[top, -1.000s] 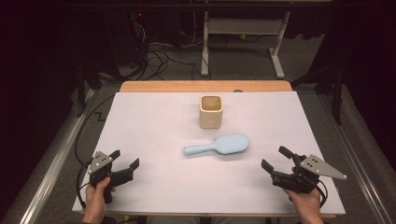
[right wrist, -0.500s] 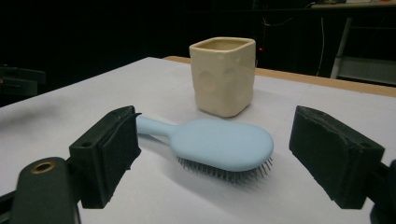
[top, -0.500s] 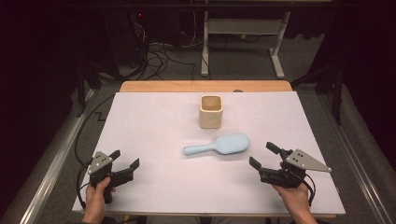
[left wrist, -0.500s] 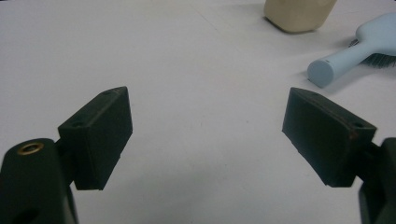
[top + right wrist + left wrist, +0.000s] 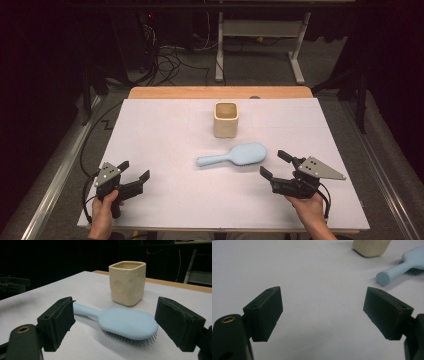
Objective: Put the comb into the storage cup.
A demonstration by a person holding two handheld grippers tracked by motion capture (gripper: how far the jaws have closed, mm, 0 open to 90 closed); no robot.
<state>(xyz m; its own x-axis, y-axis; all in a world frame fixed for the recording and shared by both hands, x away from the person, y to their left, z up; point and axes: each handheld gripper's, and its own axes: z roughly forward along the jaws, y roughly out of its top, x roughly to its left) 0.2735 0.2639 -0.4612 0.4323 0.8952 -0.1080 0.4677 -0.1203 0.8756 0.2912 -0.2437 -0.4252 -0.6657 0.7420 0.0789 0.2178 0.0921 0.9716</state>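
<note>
A light blue hairbrush (image 5: 234, 155) lies bristles down in the middle of the white table (image 5: 165, 145), handle pointing left. Behind it stands a cream square cup (image 5: 226, 119), upright and empty as far as I can see. My right gripper (image 5: 276, 164) is open just right of the brush head, jaws aimed at it. In the right gripper view the hairbrush (image 5: 125, 322) lies between and beyond the jaws, the cup (image 5: 128, 282) behind it. My left gripper (image 5: 134, 171) is open near the front left corner, holding nothing. The brush handle (image 5: 392, 273) and cup (image 5: 370, 247) appear in its view.
A wooden strip (image 5: 220, 92) borders the table's far edge. Beyond it are cables on the floor and a metal desk frame (image 5: 260, 45). Metal rails run along both sides of the table.
My right gripper has moved left and forward toward the brush head, staying open. The left gripper, brush and cup have not moved.
</note>
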